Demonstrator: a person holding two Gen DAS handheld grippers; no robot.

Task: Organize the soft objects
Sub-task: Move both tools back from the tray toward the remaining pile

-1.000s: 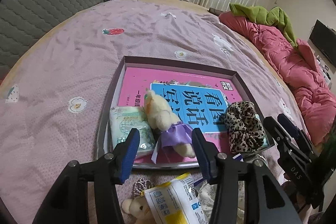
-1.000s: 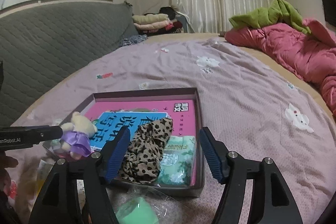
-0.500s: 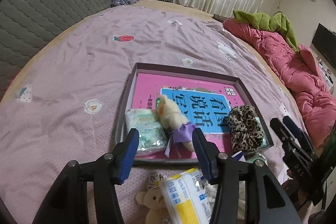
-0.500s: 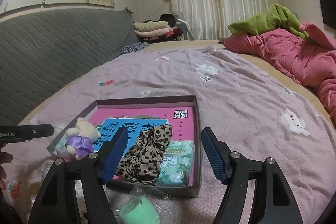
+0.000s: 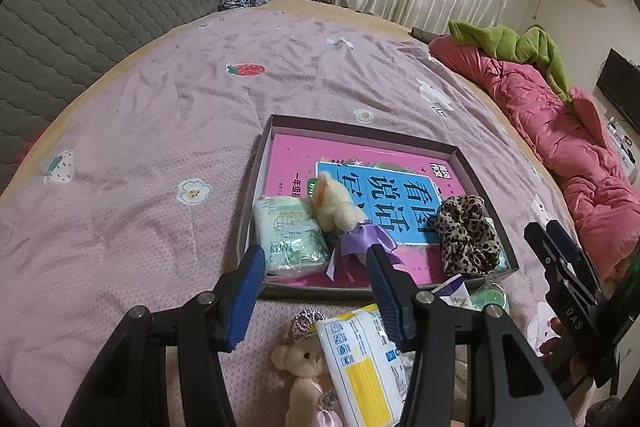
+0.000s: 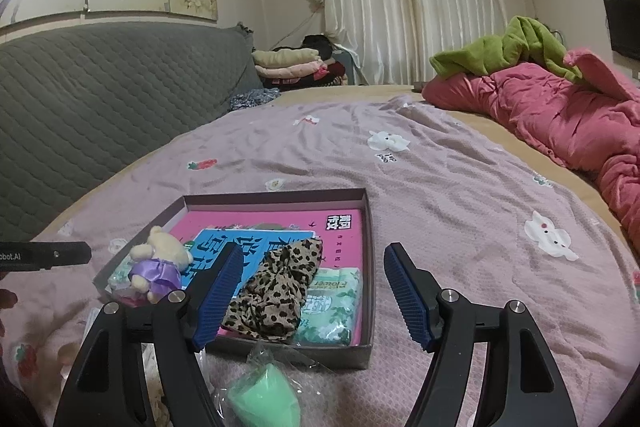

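Note:
A shallow dark box (image 5: 360,130) lies on the lilac bedspread with a pink and blue book inside. On the book rest a green tissue pack (image 5: 289,235), a cream plush bear in a purple dress (image 5: 340,211) and a leopard scrunchie (image 5: 466,235). My left gripper (image 5: 316,281) hovers open and empty just before the box's near rim, above a small pink-dressed bear (image 5: 305,361) and a white and yellow packet (image 5: 362,363). My right gripper (image 6: 314,297) is open and empty over the scrunchie (image 6: 276,291) and a second tissue pack (image 6: 332,303). A bagged green sponge (image 6: 264,397) lies below it.
A pink quilt (image 5: 568,131) with a green blanket (image 5: 516,45) is heaped along the right side of the bed. A grey quilted headboard (image 5: 92,3) rises at the left. Folded clothes (image 6: 292,65) are stacked by the curtain. Broad bare bedspread (image 6: 460,187) surrounds the box.
Both grippers have drawn back toward me and lifted a little. The left fingers, earlier flanking the purple-dressed bear, now sit short of the box rim. The bear stays in the box.

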